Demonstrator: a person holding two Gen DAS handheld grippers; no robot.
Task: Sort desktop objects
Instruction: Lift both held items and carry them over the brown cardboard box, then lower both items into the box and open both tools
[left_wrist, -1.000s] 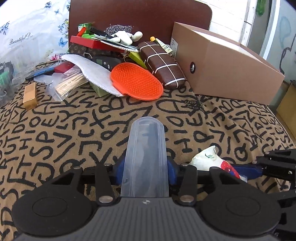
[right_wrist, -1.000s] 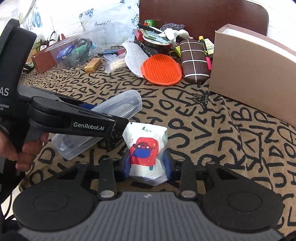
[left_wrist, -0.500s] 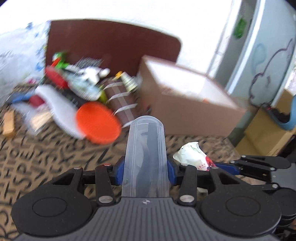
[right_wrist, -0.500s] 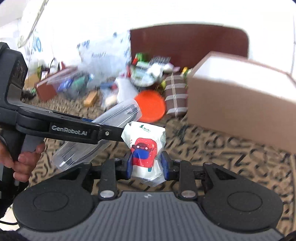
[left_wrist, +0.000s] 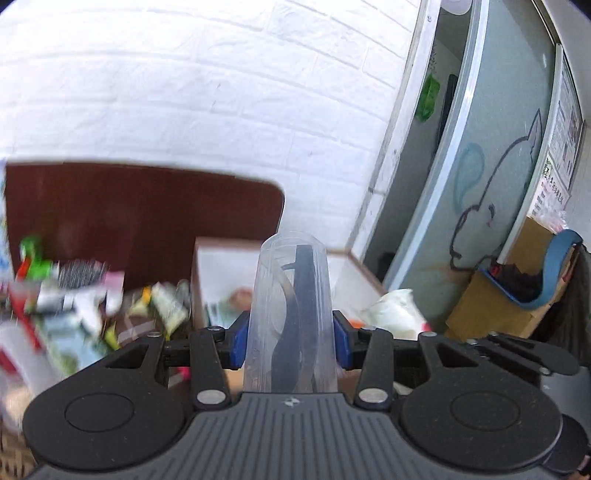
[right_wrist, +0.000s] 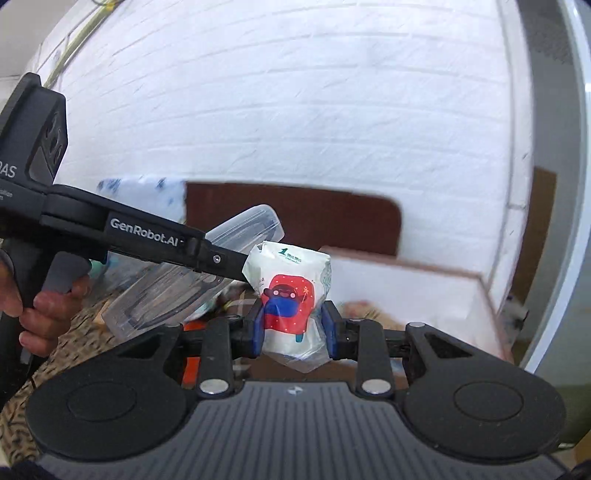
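Observation:
My left gripper (left_wrist: 290, 338) is shut on a clear plastic case (left_wrist: 291, 317) with dark glasses inside, held in the air. The case also shows in the right wrist view (right_wrist: 177, 291). My right gripper (right_wrist: 293, 326) is shut on a white packet (right_wrist: 290, 295) with a red and blue cartoon print, also lifted. The packet shows white in the left wrist view (left_wrist: 393, 314). Both point over the open brown cardboard box (left_wrist: 218, 266), whose white inside (right_wrist: 406, 291) holds some items.
A blurred pile of mixed objects (left_wrist: 81, 295) lies left of the box, before a dark brown board (left_wrist: 140, 210). A white brick wall (left_wrist: 184, 92) rises behind. A grey door (left_wrist: 480, 184) and cardboard boxes (left_wrist: 491, 306) stand at the right.
Both grippers have risen from the letter-patterned cloth and moved towards the box, carrying the case and the packet. The views now tilt up and see into the box.

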